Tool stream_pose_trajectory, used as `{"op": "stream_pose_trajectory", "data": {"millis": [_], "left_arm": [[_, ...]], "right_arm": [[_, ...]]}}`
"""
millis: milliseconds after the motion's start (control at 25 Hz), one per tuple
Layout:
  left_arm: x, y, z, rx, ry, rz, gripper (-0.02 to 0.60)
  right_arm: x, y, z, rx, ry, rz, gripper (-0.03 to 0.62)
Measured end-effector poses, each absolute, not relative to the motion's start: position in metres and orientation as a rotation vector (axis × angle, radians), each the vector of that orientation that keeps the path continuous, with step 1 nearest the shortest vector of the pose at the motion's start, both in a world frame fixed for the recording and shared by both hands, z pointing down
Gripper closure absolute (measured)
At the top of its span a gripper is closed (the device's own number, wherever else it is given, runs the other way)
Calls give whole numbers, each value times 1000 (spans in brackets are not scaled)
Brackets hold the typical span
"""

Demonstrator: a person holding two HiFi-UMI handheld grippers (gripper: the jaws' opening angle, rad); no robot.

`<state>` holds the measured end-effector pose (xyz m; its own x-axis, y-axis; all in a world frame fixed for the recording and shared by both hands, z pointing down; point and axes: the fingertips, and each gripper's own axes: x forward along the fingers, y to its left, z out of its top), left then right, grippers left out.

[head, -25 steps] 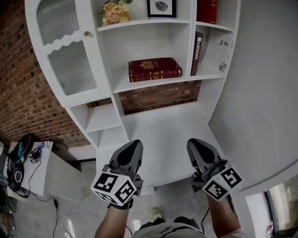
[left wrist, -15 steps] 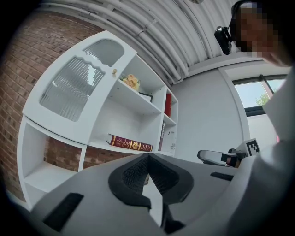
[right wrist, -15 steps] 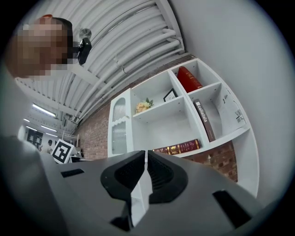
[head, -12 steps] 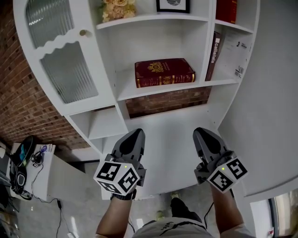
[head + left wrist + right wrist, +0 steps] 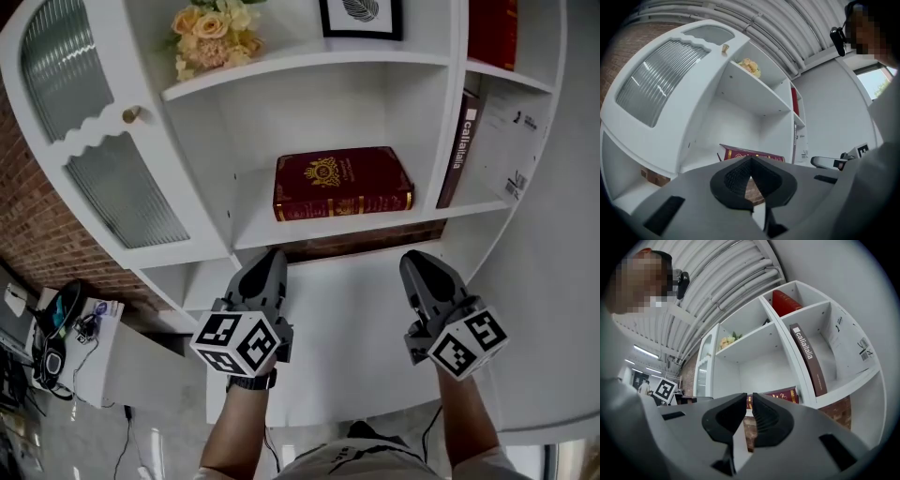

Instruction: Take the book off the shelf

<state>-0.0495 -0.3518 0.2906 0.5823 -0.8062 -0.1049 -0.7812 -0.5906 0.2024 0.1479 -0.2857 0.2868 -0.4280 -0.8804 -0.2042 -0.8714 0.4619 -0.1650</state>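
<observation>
- Book (image 5: 342, 183): dark red, gilt emblem on the cover, lying flat on the middle shelf (image 5: 356, 227) of a white unit, spine outward.
- Left claw (image 5: 270, 258): clenched, nothing between the jaws; below the book's left end, apart from it.
- Right claw (image 5: 417, 261): clenched, empty; below the book's right end, apart from it.
- Upright brown book (image 5: 457, 155): next compartment to the right.
- Flowers (image 5: 211, 33): shelf above.

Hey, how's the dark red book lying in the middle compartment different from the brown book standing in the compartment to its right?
The dark red book lies flat, spine outward; the brown book stands upright against the divider. The dark red book is thick, the brown book slim. The dark red book bears a gold emblem; the brown book has white spine lettering. Both rest at the same shelf level.
</observation>
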Motion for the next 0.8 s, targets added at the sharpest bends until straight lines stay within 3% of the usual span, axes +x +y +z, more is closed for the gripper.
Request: {"op": "stream_pose_trajectory", "data": {"millis": [400,600,800], "left_arm": [[-49,-421,290,2599,-1521,-219,563],[-48,-440,289,2606,-1540,-140,450],[-40,-449,297,2602,-1503,105,434]], "right_arm": [[164,-350,289,-1382,2513,-82,571],[170,-367,285,-1366,2514,-68,571],[172,-379,285,-1334,2515,-87,571]]}}
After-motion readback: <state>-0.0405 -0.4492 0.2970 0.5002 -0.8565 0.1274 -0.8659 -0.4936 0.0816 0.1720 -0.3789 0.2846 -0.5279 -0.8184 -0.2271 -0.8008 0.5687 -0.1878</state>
